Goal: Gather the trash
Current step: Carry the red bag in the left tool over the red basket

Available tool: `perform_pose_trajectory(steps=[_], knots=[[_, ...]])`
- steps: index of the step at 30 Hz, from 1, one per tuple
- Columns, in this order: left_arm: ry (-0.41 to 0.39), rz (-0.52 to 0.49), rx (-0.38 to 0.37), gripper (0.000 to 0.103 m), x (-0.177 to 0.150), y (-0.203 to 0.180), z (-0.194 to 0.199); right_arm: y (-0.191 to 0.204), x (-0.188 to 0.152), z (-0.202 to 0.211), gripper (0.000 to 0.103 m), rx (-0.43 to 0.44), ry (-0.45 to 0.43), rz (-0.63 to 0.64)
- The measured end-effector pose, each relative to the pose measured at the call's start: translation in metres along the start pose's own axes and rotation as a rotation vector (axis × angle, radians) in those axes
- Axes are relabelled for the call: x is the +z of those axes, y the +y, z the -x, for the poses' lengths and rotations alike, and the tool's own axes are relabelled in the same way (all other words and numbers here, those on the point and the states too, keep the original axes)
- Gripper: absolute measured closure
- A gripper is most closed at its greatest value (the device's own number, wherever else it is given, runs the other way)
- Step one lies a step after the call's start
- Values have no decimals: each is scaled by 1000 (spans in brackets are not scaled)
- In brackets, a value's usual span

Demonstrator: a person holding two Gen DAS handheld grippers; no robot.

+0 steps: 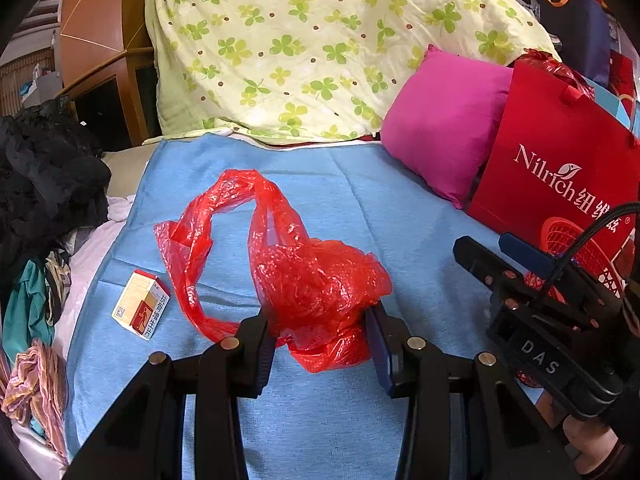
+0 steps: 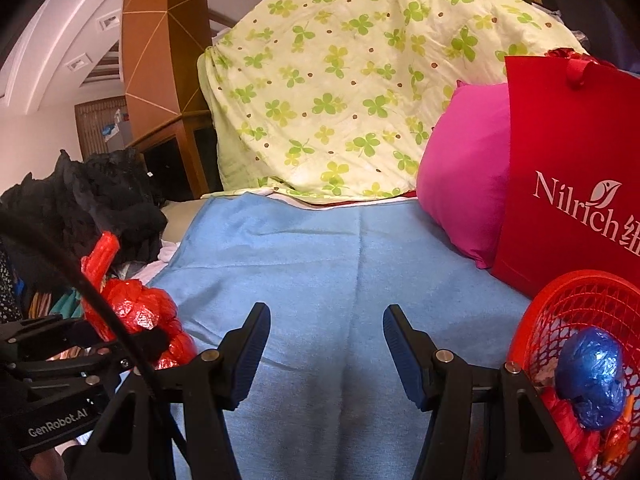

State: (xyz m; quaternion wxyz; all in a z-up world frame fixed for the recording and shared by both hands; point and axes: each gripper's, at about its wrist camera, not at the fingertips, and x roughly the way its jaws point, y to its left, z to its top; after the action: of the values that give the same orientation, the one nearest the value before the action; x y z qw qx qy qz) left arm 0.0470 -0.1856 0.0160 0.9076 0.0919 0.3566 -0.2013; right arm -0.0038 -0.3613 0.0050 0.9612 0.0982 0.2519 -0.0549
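A clover-print quilt (image 1: 304,44) walls off the far edge of the bed, and the blue sheet (image 2: 312,264) lies open through its middle, hemmed on the right by a pink pillow (image 1: 444,128), a red "Nilrich" bag (image 1: 560,160) and a red basket (image 2: 576,320) — a blue wad (image 2: 592,376) sits in it. The red plastic bag (image 1: 312,280) lies mid-sheet, its bunched end pinched in the left claw (image 1: 320,344), handles trailing away — a small box (image 1: 140,304) of unreadable print sits just left. The right claw (image 2: 326,352) gapes empty over bare sheet.
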Motion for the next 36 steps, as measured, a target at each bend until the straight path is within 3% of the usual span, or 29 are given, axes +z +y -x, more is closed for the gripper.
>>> perform_pose_trajectory(steps=[19, 36], knots=[[27, -11, -2, 59, -1, -2, -6, -12, 0, -5, 40, 11, 21, -20], [111, -51, -17, 58, -15, -23, -32, -16, 1, 1, 40, 29, 1, -43]])
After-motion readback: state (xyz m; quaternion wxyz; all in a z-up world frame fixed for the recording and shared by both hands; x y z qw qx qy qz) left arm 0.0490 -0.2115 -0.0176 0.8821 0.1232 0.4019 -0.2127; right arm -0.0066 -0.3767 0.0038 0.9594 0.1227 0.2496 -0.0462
